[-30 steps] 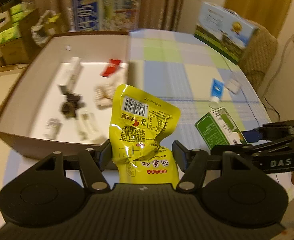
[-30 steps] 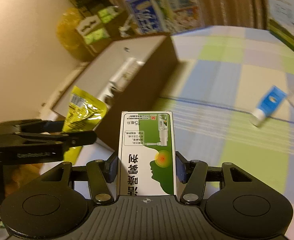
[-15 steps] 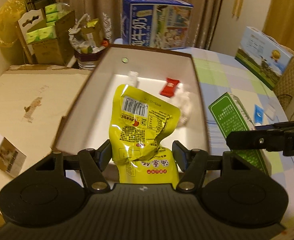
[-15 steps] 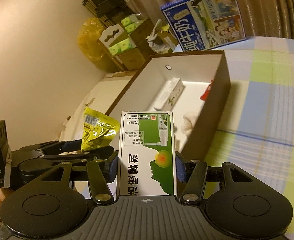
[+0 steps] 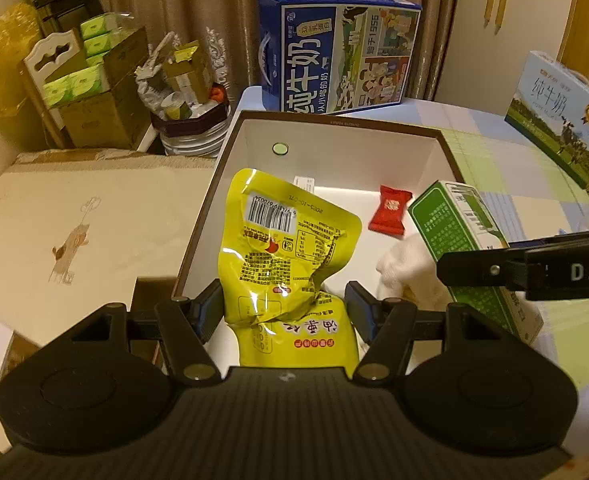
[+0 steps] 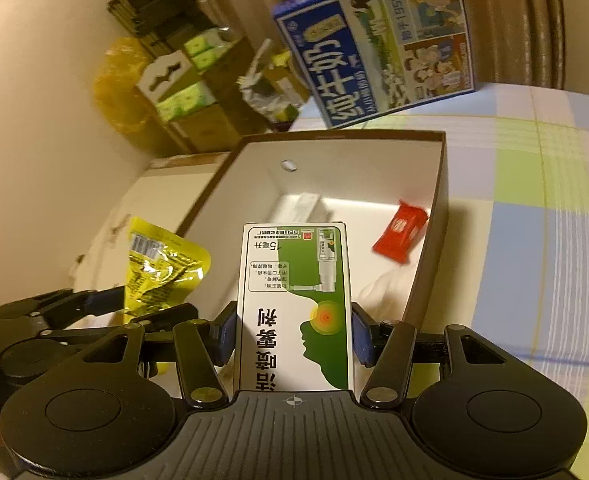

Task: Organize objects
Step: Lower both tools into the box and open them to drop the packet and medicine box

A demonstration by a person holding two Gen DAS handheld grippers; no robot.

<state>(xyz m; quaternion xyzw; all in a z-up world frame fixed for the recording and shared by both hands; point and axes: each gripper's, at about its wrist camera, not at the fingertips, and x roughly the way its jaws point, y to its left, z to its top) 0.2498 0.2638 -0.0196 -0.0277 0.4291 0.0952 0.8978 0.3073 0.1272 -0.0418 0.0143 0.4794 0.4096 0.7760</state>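
Note:
My left gripper [image 5: 284, 308] is shut on a crinkled yellow snack pouch [image 5: 284, 248], held over the near end of the open brown-rimmed box [image 5: 334, 120]. My right gripper [image 6: 292, 336] is shut on a green and white spray carton [image 6: 294, 308], also at the box's near edge [image 6: 440, 184]. The carton [image 5: 458, 236] and right gripper [image 5: 534, 268] show at the right of the left wrist view. The pouch [image 6: 162, 268] and left gripper [image 6: 94, 308] appear at the left of the right wrist view. Inside the box lie a red candy wrapper [image 5: 390, 210], a white cloth lump [image 5: 406, 272] and a white carton [image 6: 306, 204].
A blue milk carton case [image 5: 334, 52] stands behind the box, and a pale blue one [image 5: 562, 116] sits at the far right on the checked tablecloth [image 6: 534, 208]. Left of the table are a cream cushion [image 5: 74, 232], cardboard boxes with green packs [image 5: 90, 92] and a cluttered bin [image 5: 186, 92].
Both grippers have swung left across the table toward the box, each keeping its object. The box now fills the middle of both views and the blue tube is out of sight.

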